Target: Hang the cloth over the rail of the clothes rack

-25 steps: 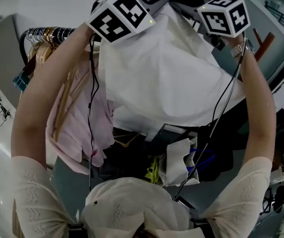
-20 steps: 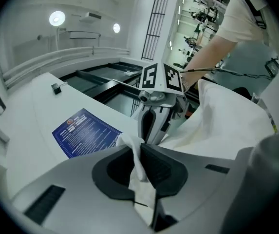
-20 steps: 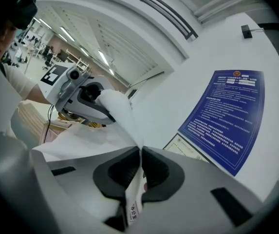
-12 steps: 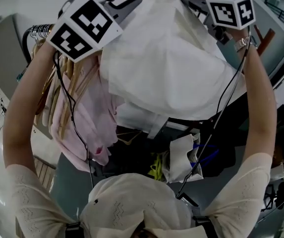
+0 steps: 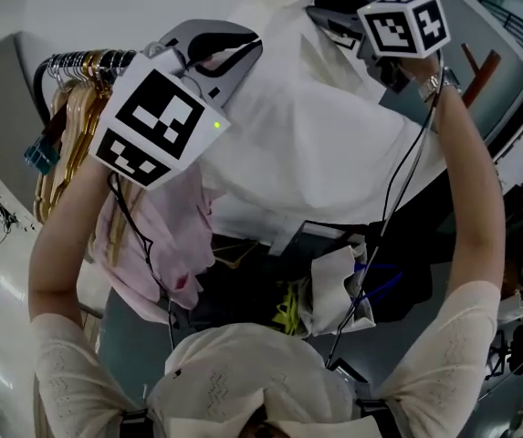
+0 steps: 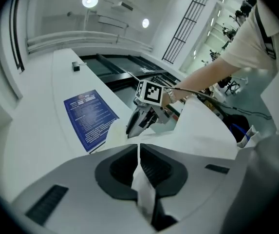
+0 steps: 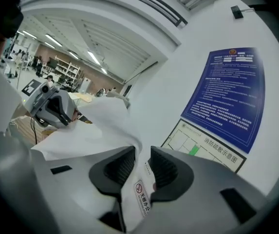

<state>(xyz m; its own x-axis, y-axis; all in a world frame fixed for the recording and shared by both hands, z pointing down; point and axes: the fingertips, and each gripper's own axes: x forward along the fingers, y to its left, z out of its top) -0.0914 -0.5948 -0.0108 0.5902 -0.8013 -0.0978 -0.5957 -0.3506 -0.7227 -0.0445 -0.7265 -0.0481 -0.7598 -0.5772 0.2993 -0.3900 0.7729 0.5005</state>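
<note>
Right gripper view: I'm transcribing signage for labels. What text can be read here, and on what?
"消防疏散示意图": on the floor-plan sign on the wall.
"无烟办公": on the no-smoking sticker seen between the right tongs.
Blue poster: print too small to read.

The cloth (image 5: 316,144) spreads across the upper middle, in front of a wall that bears a poster (image 7: 229,96). To its left, hangers (image 5: 65,135) crowd the rack rail (image 5: 78,59). A garment (image 5: 151,245) hangs under them, touching the cloth's left edge. A bag (image 5: 334,290) lies below the cloth.
</note>
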